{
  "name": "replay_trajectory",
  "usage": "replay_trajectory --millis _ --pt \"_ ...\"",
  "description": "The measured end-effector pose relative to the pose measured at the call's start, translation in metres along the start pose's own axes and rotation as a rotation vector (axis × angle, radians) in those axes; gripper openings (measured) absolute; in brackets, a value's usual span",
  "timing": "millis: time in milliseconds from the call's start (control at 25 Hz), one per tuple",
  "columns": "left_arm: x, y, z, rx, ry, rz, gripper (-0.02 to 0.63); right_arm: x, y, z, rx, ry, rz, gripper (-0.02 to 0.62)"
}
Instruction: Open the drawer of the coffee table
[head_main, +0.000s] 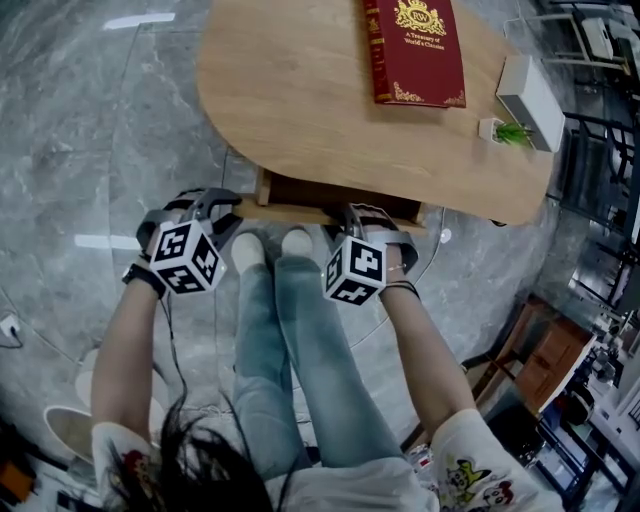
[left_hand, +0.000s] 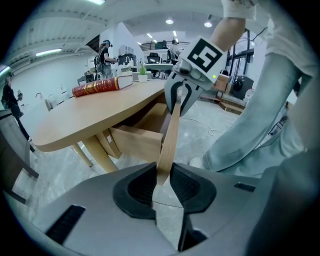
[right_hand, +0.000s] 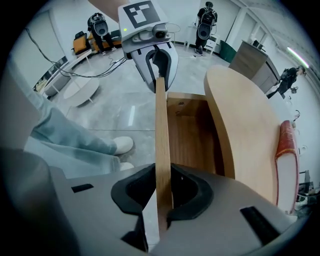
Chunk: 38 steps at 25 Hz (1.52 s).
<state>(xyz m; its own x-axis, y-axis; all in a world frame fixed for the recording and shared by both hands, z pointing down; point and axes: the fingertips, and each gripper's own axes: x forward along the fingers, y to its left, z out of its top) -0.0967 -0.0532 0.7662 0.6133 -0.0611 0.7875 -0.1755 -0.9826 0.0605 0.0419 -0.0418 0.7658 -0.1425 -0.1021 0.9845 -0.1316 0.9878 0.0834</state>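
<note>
My left gripper (left_hand: 162, 186) clamped on the drawer front (right_hand: 161, 135), right gripper (right_hand: 162, 192) gripping it too, drawer (right_hand: 192, 135) seemingly partway out under coffee table (head_main: 290, 90)

Left claw (left_hand: 164, 184) clamped tight, right claw (right_hand: 164, 194) likewise (aimed straight down)

Book (head_main: 415, 50) on coffee table (head_main: 290, 90), drawer (head_main: 330, 192) beneath its near edge, plant (head_main: 512, 133) at right
</note>
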Motion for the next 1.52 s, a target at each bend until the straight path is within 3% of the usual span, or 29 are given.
replay_trajectory --millis 720,1520 --pt "0.001 -0.075 -0.018 -0.010 0.063 -0.023 0.072 -0.001 0.075 -0.011 -0.027 0.010 0.069 0.065" --pt "0.002 -0.078 -0.020 -0.036 0.091 0.023 0.074 0.000 0.080 -0.012 -0.031 0.011 0.069 0.064"
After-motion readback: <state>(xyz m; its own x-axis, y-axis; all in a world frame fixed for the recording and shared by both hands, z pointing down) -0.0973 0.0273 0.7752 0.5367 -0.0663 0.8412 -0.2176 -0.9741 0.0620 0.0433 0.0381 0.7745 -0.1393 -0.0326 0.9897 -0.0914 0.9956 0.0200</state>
